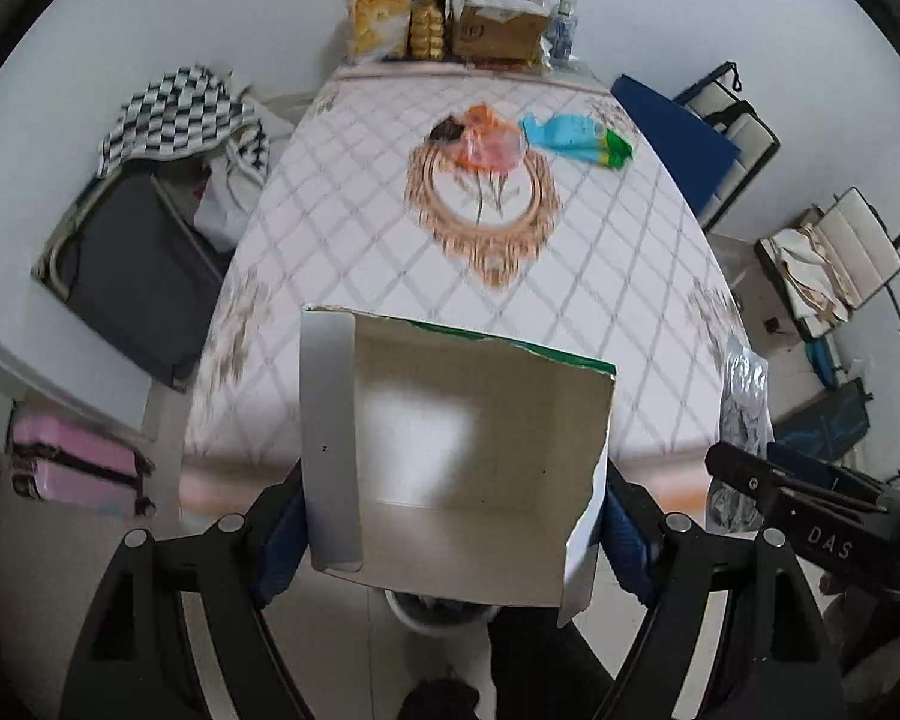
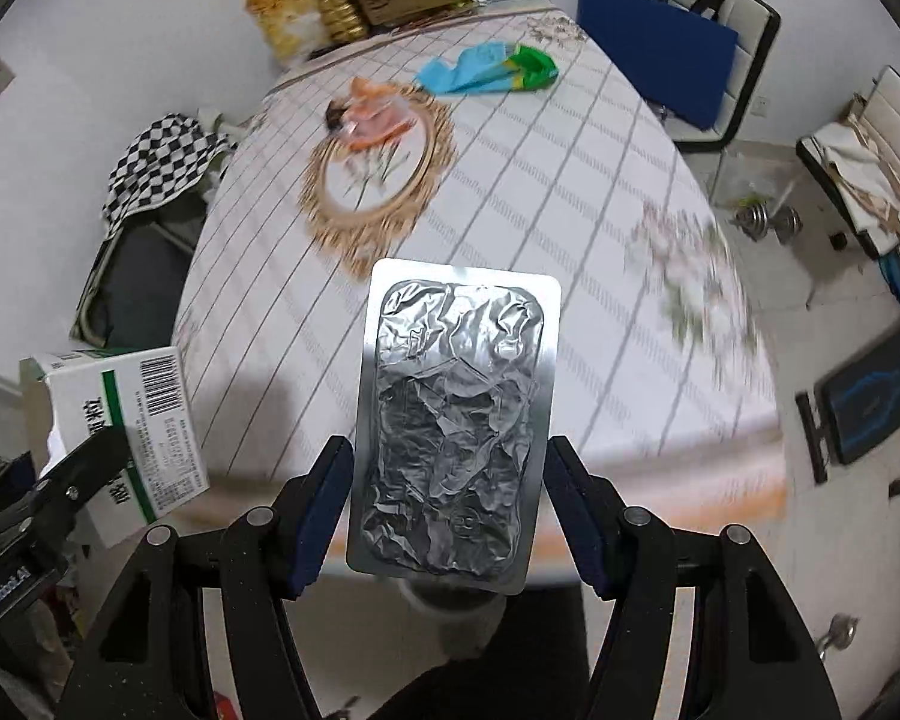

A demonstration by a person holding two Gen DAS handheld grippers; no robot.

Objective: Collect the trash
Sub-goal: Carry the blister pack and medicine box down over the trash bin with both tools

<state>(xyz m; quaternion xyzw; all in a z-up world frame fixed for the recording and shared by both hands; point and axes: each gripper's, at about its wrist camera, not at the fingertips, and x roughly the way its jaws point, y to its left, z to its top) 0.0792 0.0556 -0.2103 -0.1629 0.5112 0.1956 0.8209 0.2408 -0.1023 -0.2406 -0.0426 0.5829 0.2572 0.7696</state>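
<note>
The left gripper (image 1: pixel 450 516) is squeezing a torn cardboard box (image 1: pixel 456 450), and the right gripper (image 2: pixel 450 510) is squeezing a crinkly foil blister pack (image 2: pixel 453 420). Both are lifted off the table (image 2: pixel 570 240), over its near edge. A white bin (image 2: pixel 450 606) peeks out below, at 6 o'clock. Still waiting on the table, up at 12 o'clock: an orange plastic wrapper (image 1: pixel 486 141) and a blue-green wrapper (image 1: pixel 576 138).

My silver crinkled foil tray (image 2: pixel 453 420); white, green-striped box (image 2: pixel 132 420); white lattice-print tablecloth (image 2: pixel 540 210); orange (image 2: pixel 378 114) and blue-green wrappers (image 2: pixel 489 69).
</note>
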